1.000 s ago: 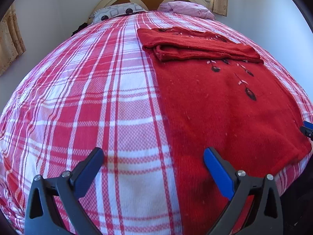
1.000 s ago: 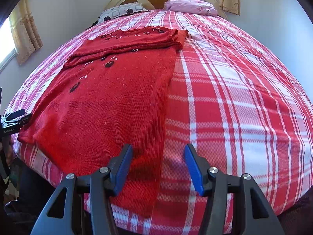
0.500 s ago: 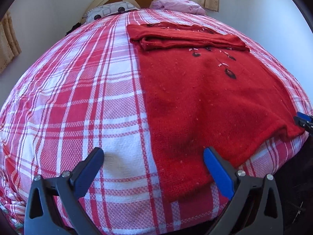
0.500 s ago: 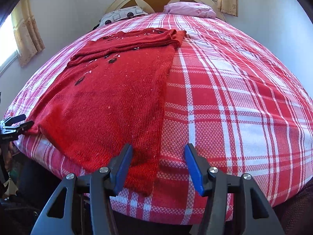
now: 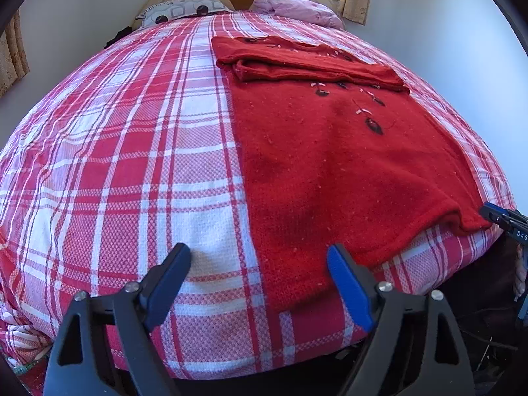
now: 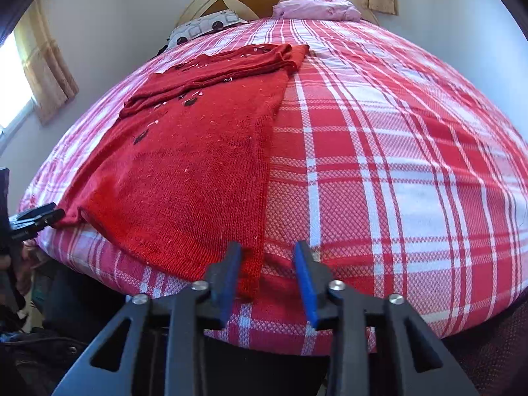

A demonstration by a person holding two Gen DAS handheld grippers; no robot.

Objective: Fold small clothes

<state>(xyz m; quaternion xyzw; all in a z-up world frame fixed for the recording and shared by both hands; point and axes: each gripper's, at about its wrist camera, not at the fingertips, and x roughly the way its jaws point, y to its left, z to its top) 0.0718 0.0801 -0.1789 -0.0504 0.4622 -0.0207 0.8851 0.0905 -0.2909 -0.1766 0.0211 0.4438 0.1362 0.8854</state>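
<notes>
red sweater (image 5: 346,165) flat on plaid bed (image 5: 115,165), left gripper (image 5: 260,264) jaws wide, narrowing, right gripper (image 6: 269,260) apart, narrowing, both empty

Red sweater (image 5: 346,171) – black leaf motifs – on red-and-white plaid bedspread (image 5: 115,151).

Both hand-held grippers, left (image 5: 259,265) and right (image 6: 268,259), closing, nothing pinched.

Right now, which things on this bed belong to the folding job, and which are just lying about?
For the job:
red sweater, sleeves folded across its top
left gripper
right gripper

Lying about:
patterned pillow
pink pillow
plaid bedspread, only the work surface
</notes>
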